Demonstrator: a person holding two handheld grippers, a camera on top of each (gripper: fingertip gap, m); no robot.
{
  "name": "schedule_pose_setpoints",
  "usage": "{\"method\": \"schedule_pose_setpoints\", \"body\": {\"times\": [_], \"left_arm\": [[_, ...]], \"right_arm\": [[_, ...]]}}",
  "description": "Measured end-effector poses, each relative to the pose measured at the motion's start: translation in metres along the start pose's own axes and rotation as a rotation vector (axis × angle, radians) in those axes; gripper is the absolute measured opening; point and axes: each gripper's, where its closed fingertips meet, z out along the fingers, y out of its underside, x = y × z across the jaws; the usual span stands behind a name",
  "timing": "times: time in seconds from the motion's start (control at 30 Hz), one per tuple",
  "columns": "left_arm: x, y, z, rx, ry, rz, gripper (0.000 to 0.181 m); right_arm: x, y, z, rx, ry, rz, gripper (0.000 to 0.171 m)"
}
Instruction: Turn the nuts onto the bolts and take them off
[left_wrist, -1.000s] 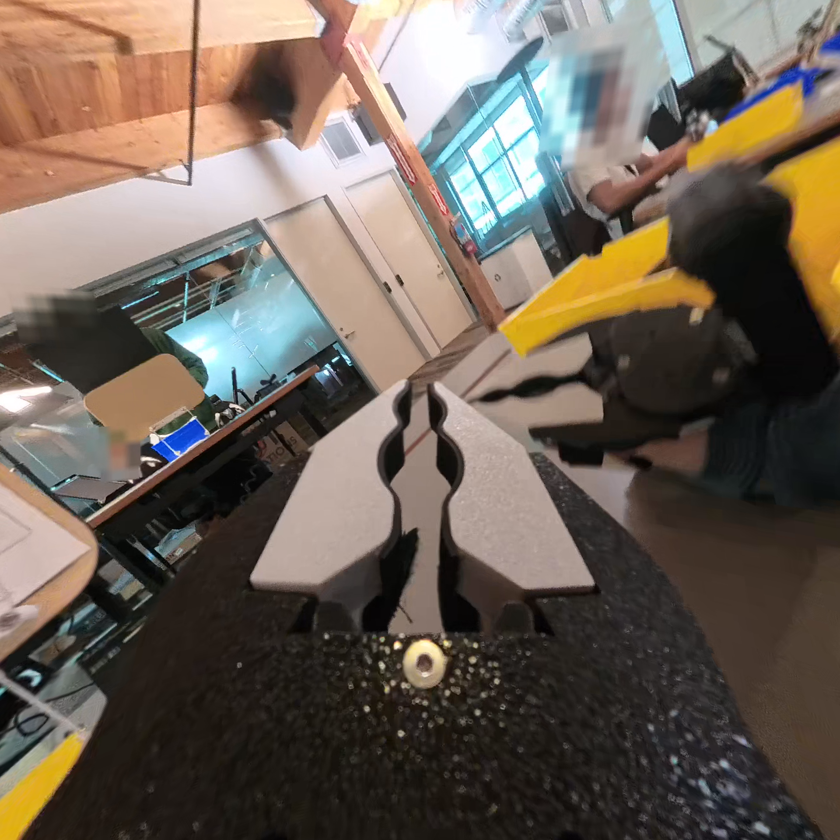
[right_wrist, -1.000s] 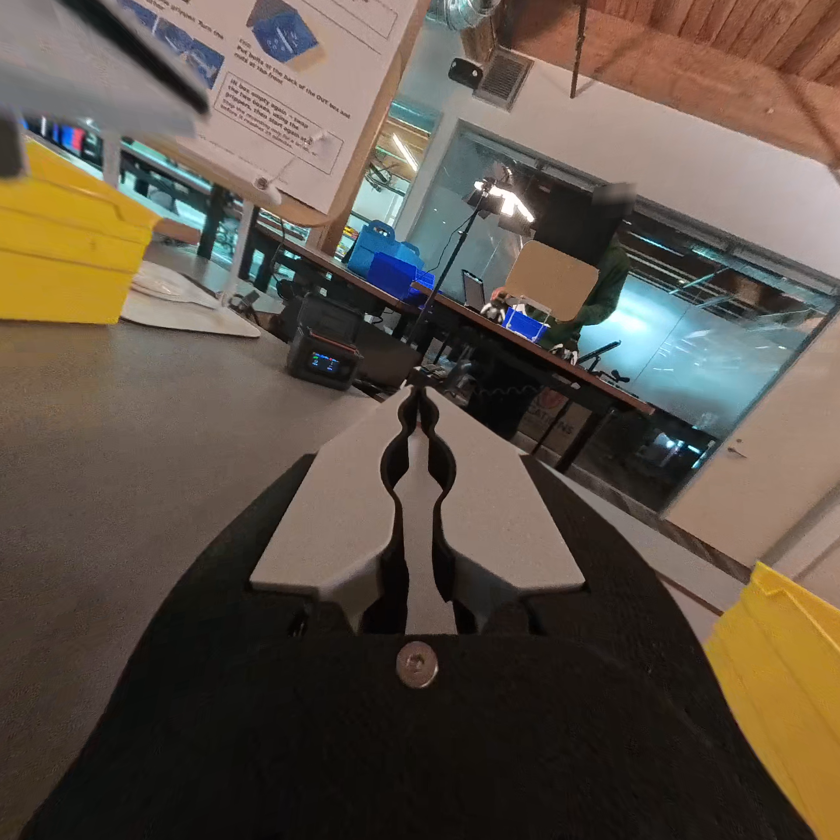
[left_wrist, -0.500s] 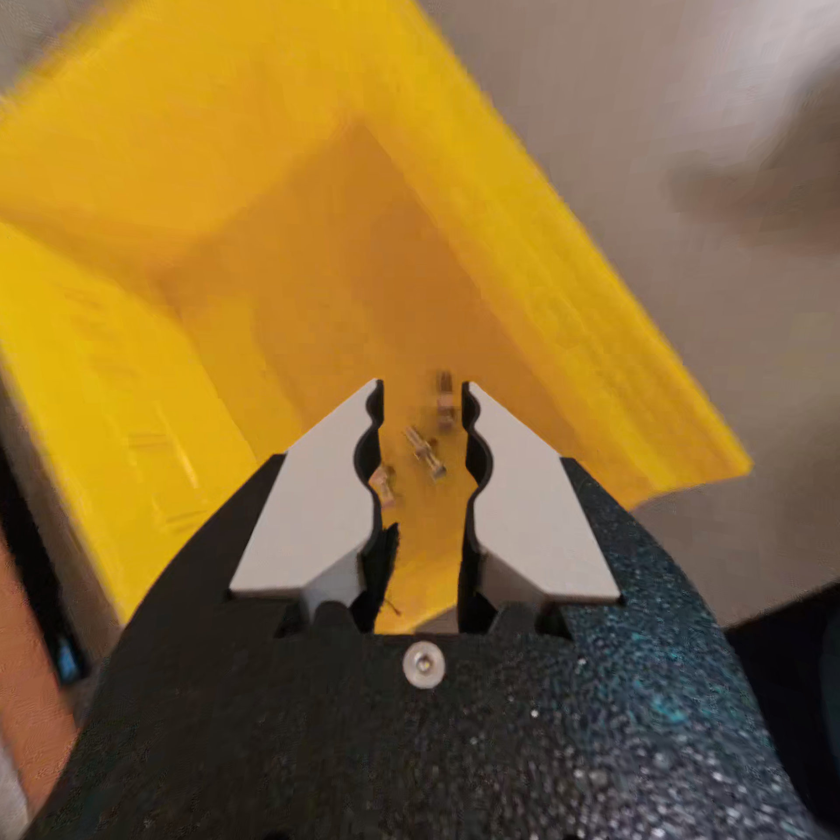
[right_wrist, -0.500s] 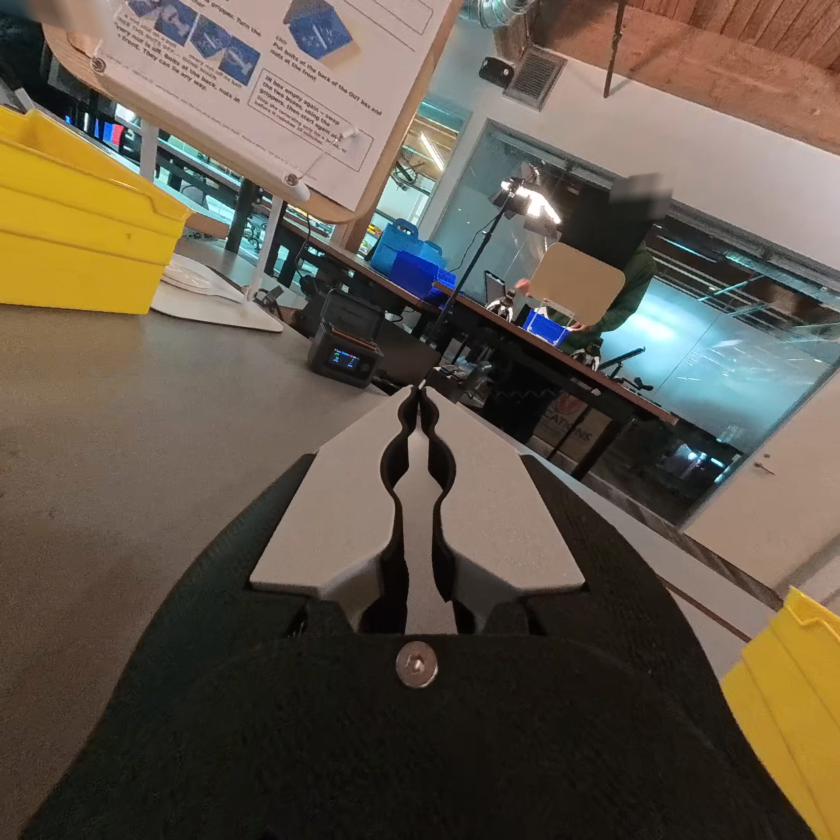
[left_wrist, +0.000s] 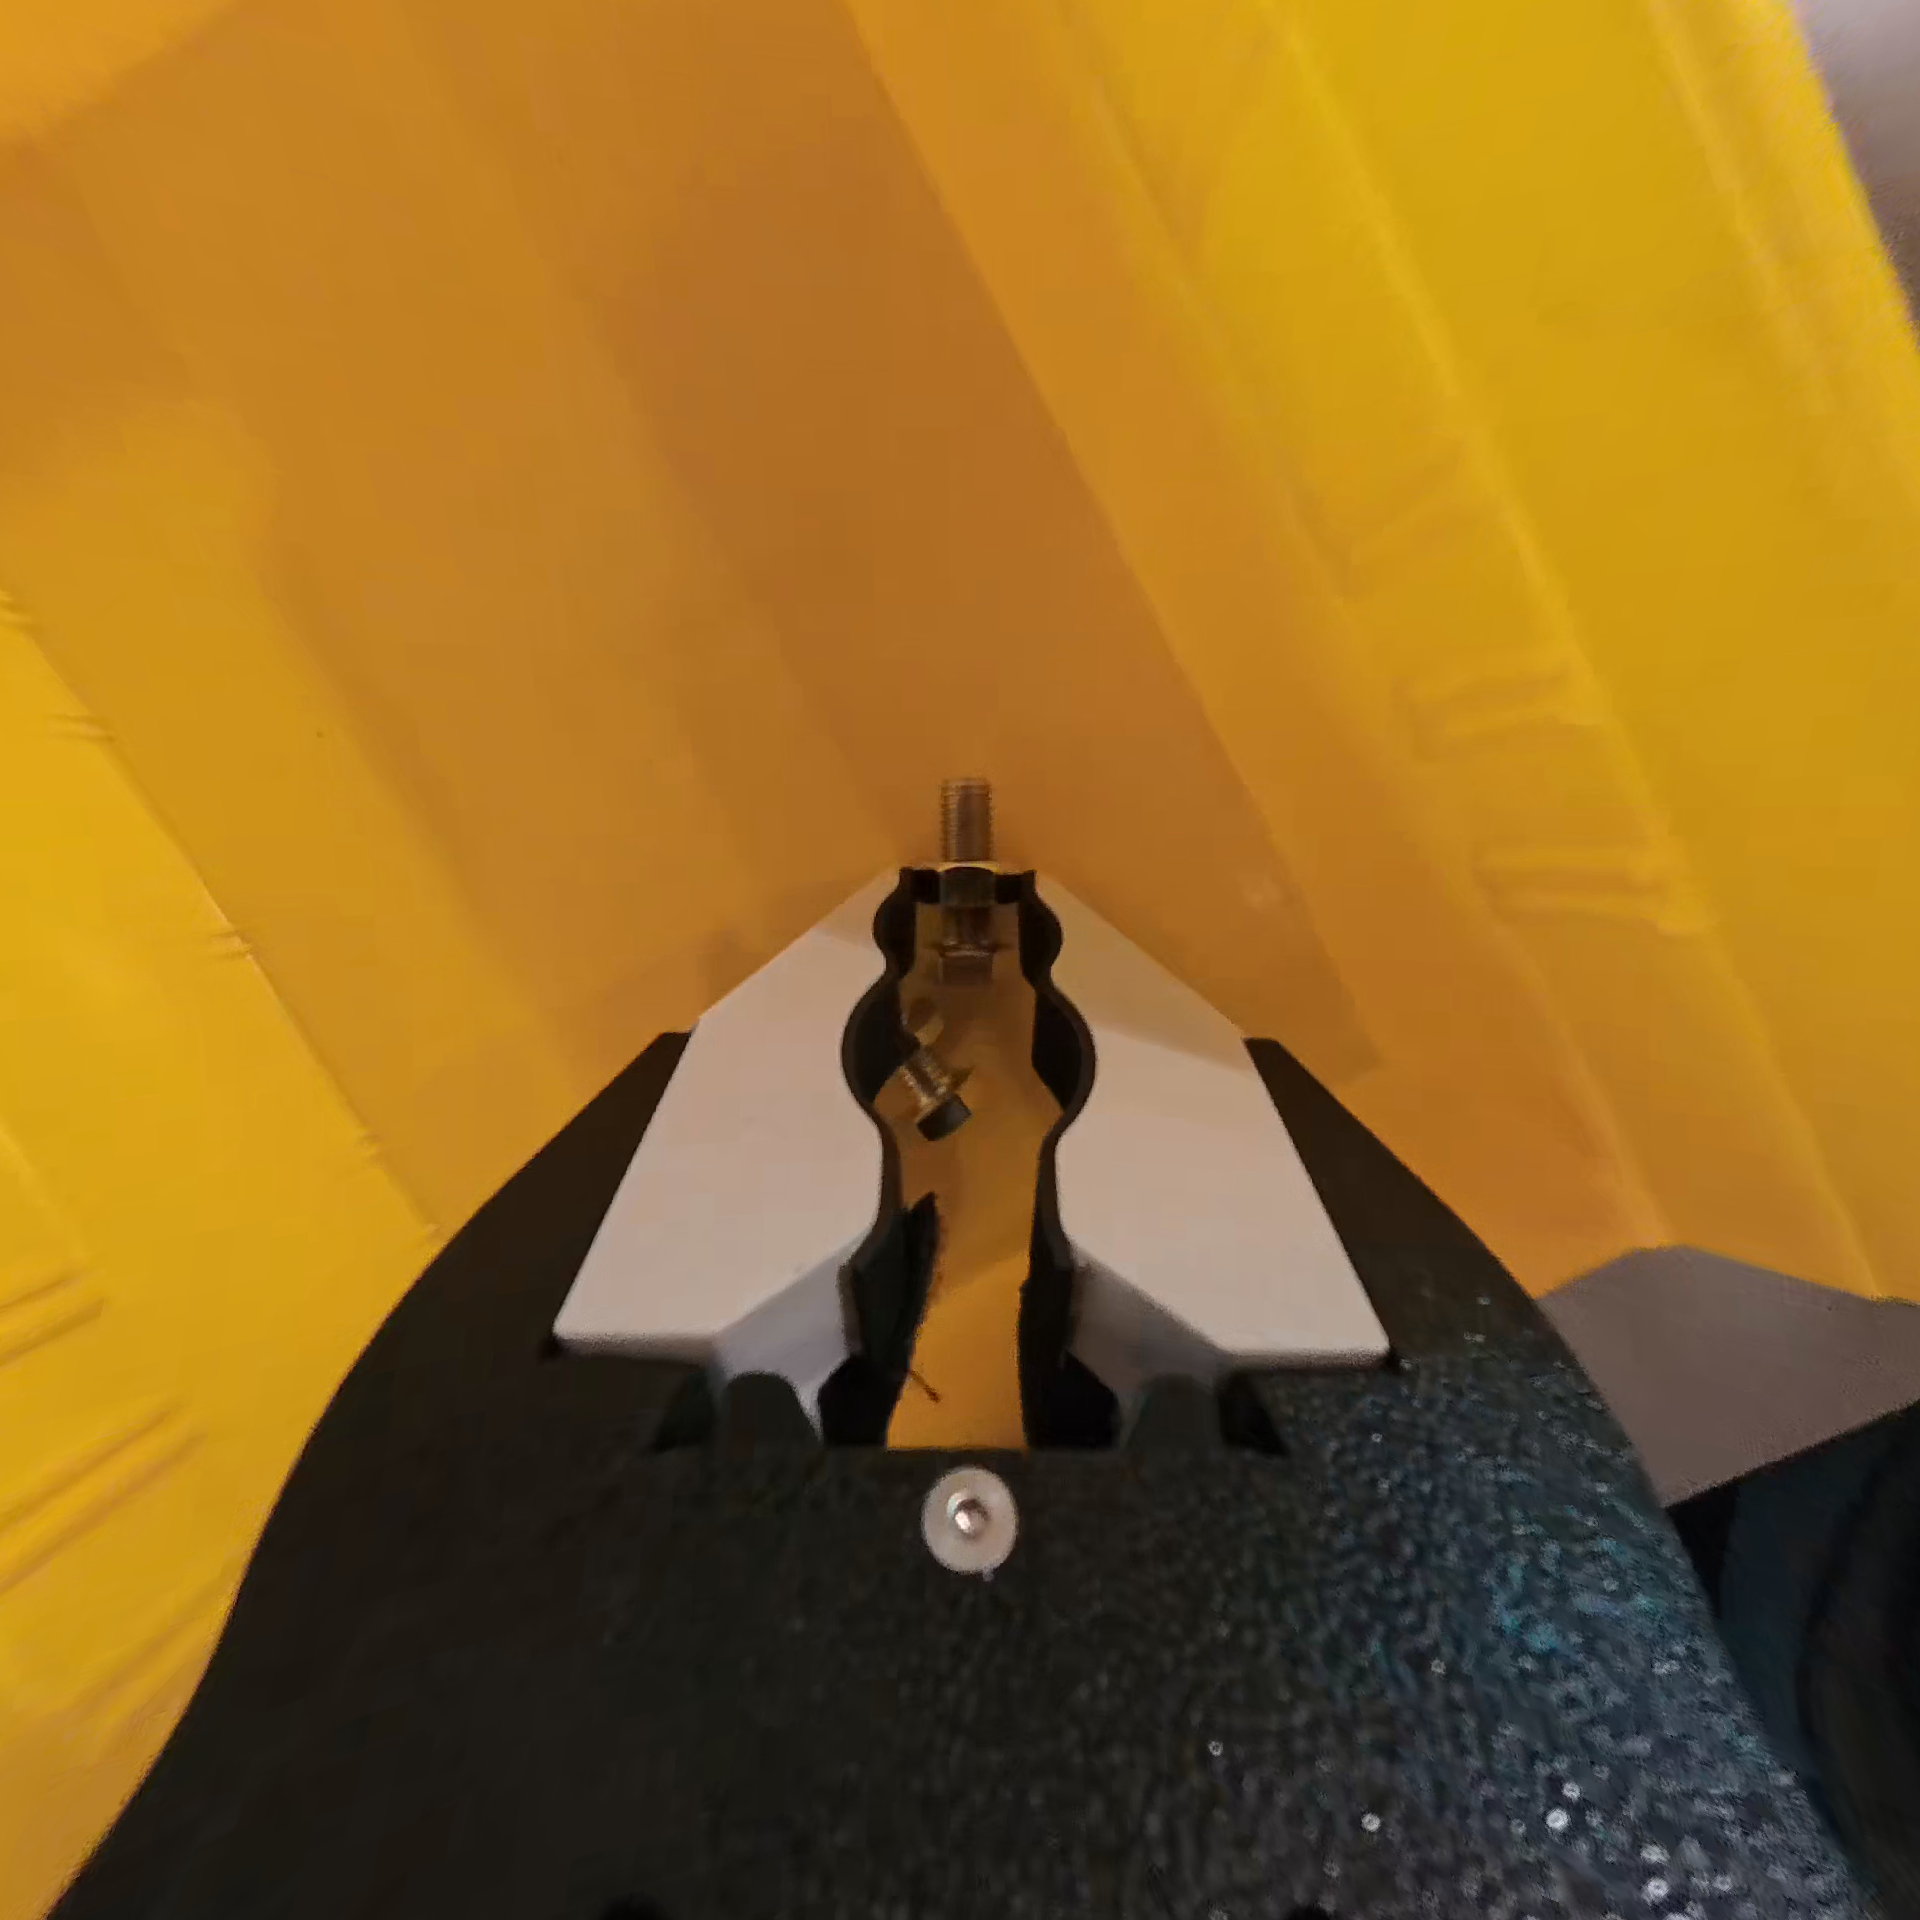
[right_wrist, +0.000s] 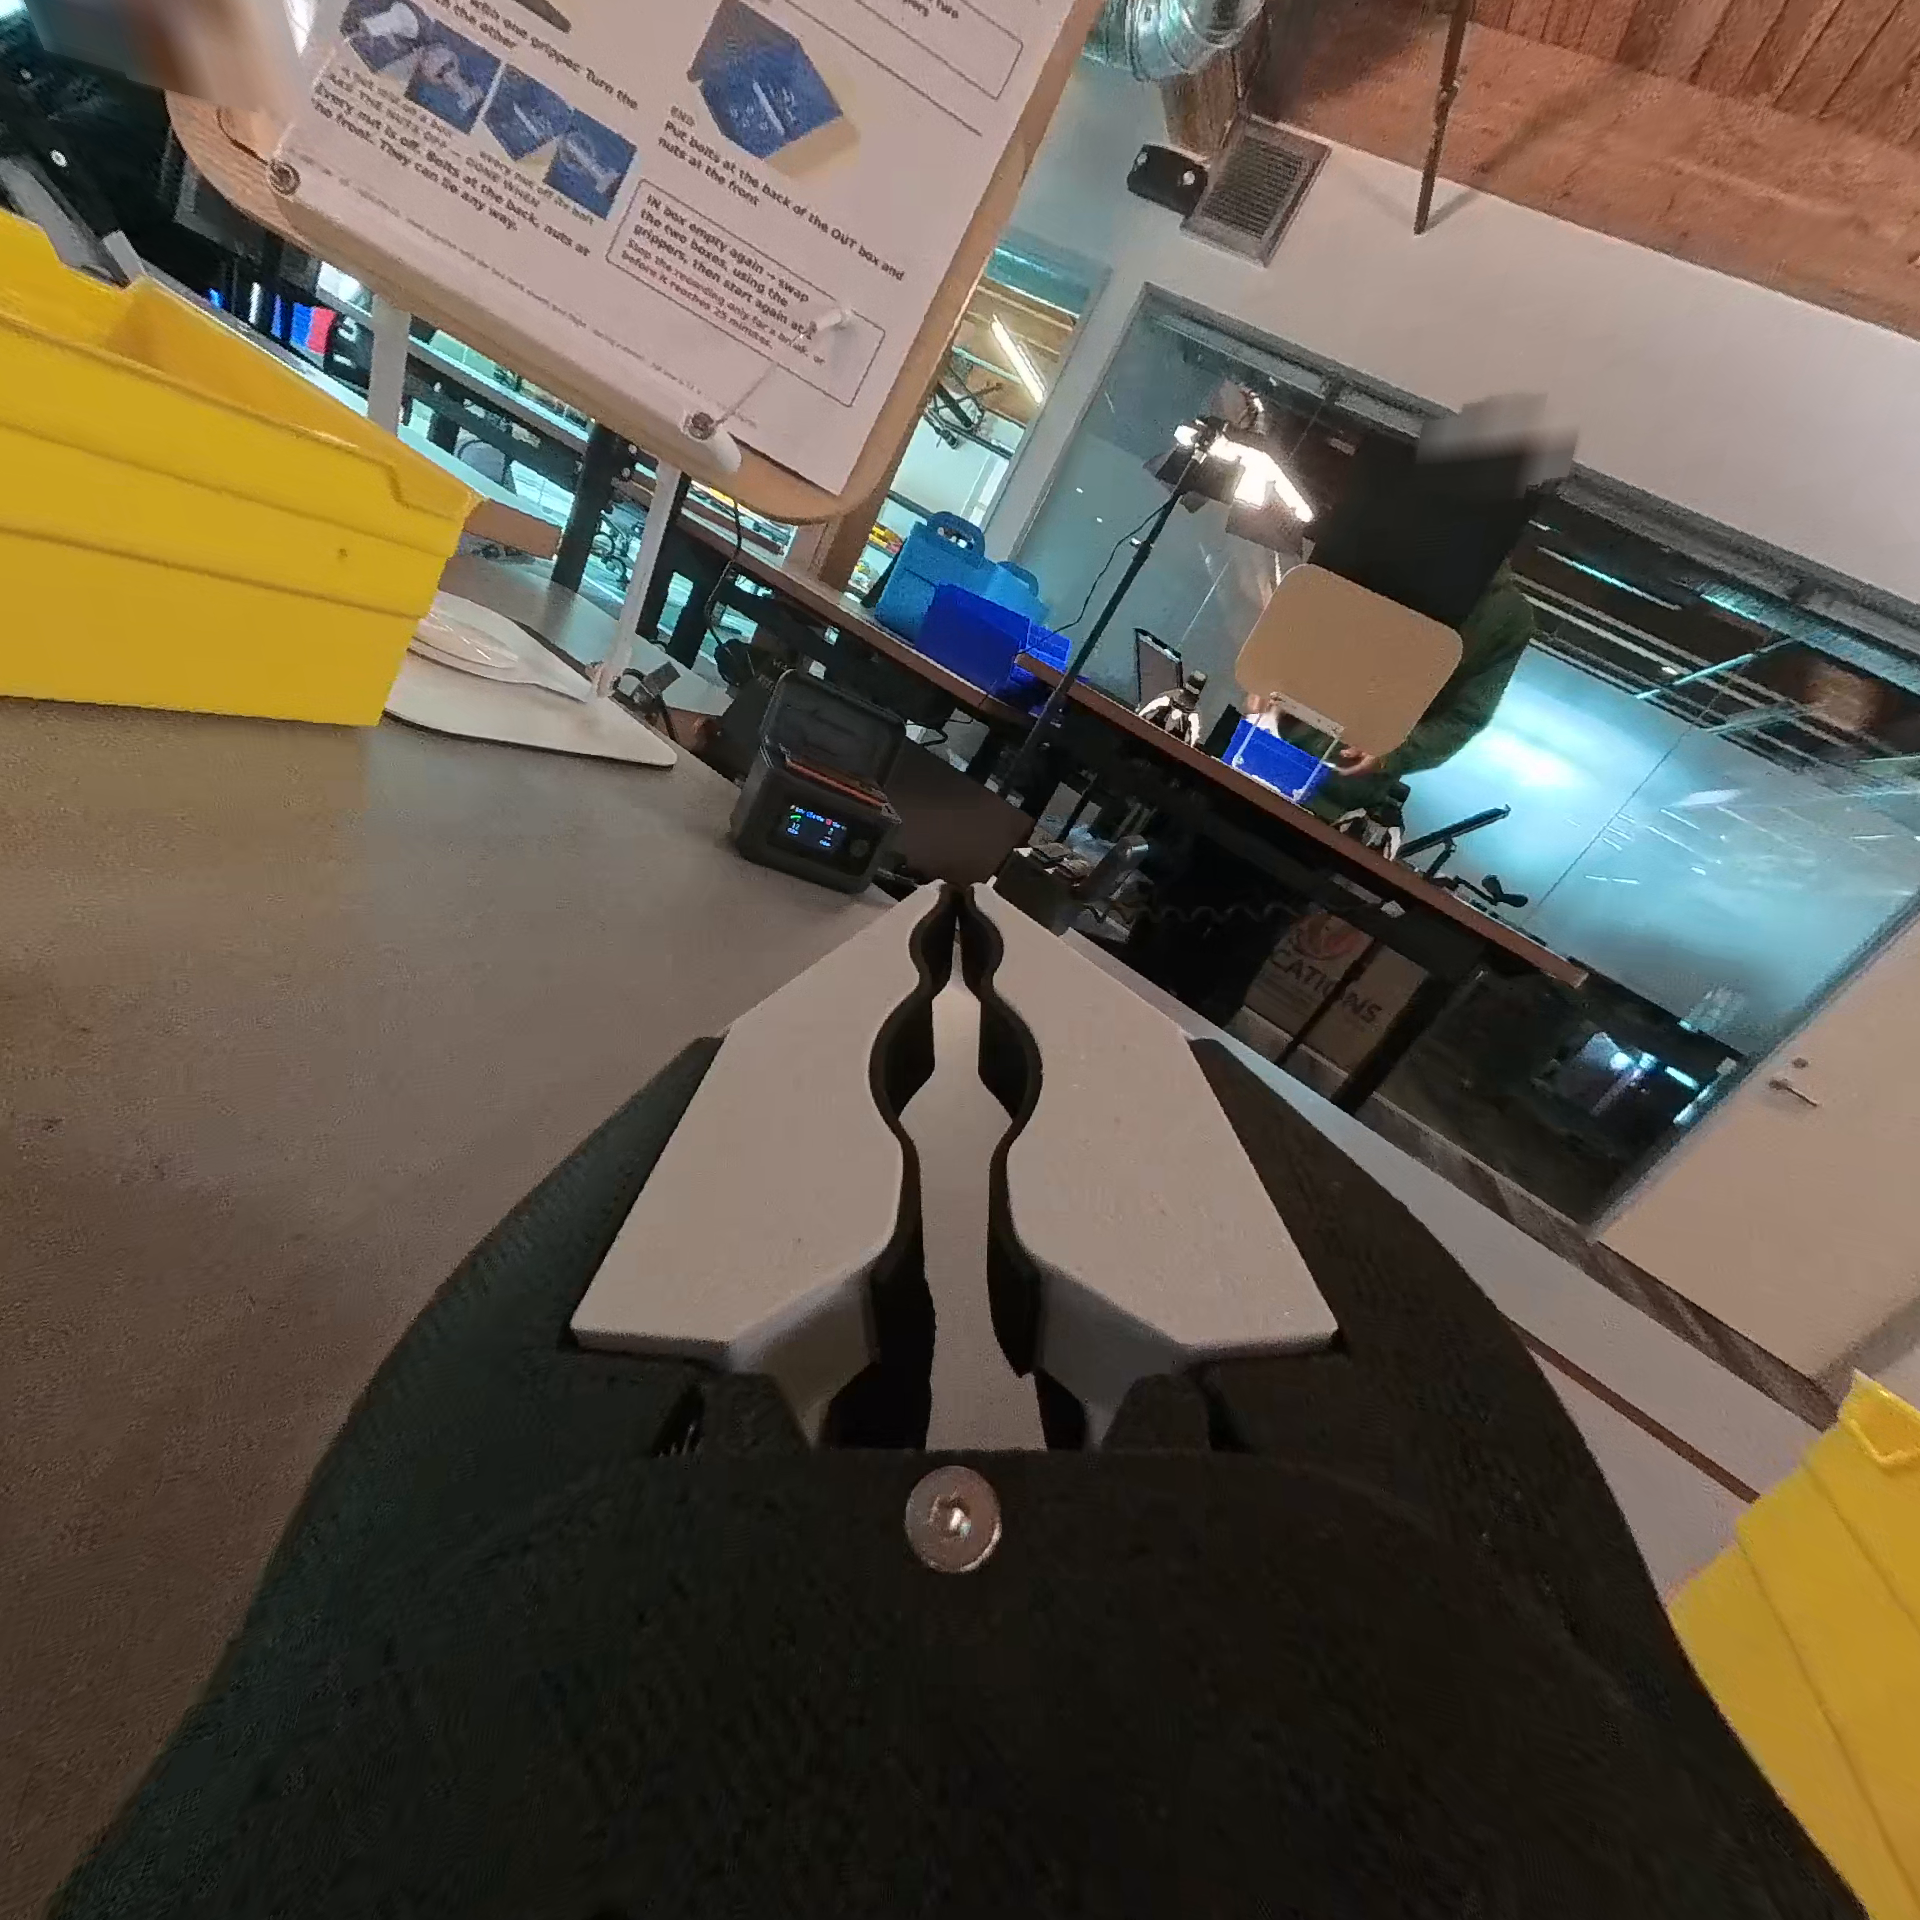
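In the left wrist view, the left gripper (left_wrist: 966, 883) reaches down inside a yellow bin (left_wrist: 416, 520) that fills the frame, its grey fingertips (left_wrist: 1060, 914) clamped on a bolt with a nut (left_wrist: 967, 868) at the centre, the threaded end poking out above the tips. A second bolt (left_wrist: 930, 1101) lies loose on the bin floor, seen in the gap between the fingers just below. In the right wrist view, the right gripper (right_wrist: 956, 899) sits low over a grey table (right_wrist: 260, 987), its tips pressed together on nothing, with another yellow bin (right_wrist: 187, 582) at the left of the frame and a white instruction board (right_wrist: 665, 208) at the top.
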Motion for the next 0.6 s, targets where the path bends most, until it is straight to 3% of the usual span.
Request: {"method": "schedule_pose_setpoints", "body": {"times": [0.1,0.17,0.27,0.33,0.4,0.47,0.53,0.6], "left_arm": [[-0.014,-0.013,-0.011,0.069,-0.148,0.034,0.016],[-0.013,-0.047,-0.040,0.263,-0.257,0.047,0.016],[0.027,-0.109,-0.097,0.619,-0.397,0.229,0.017],[0.071,-0.141,-0.115,0.766,-0.470,0.422,0.017],[0.113,-0.162,-0.114,0.867,-0.547,0.616,0.016],[0.143,-0.175,-0.105,0.952,-0.633,0.733,0.016],[0.171,-0.179,-0.082,0.976,-0.622,0.829,0.016],[0.193,-0.180,-0.059,0.976,-0.620,0.933,0.016]], "right_arm": [[-0.001,-0.001,0.001,0.005,-0.008,0.006,0.000],[-0.002,-0.001,0.001,0.008,-0.017,0.014,0.000],[-0.011,-0.004,0.003,0.024,-0.089,0.038,0.000],[-0.028,-0.005,0.003,0.018,-0.218,0.048,0.004],[-0.042,-0.014,-0.003,0.034,-0.374,0.166,0.007],[-0.050,-0.032,-0.016,0.059,-0.566,0.428,0.012],[-0.050,-0.052,-0.030,0.071,-0.750,0.691,0.019],[-0.046,-0.064,-0.038,0.071,-0.842,0.821,0.022]]}}
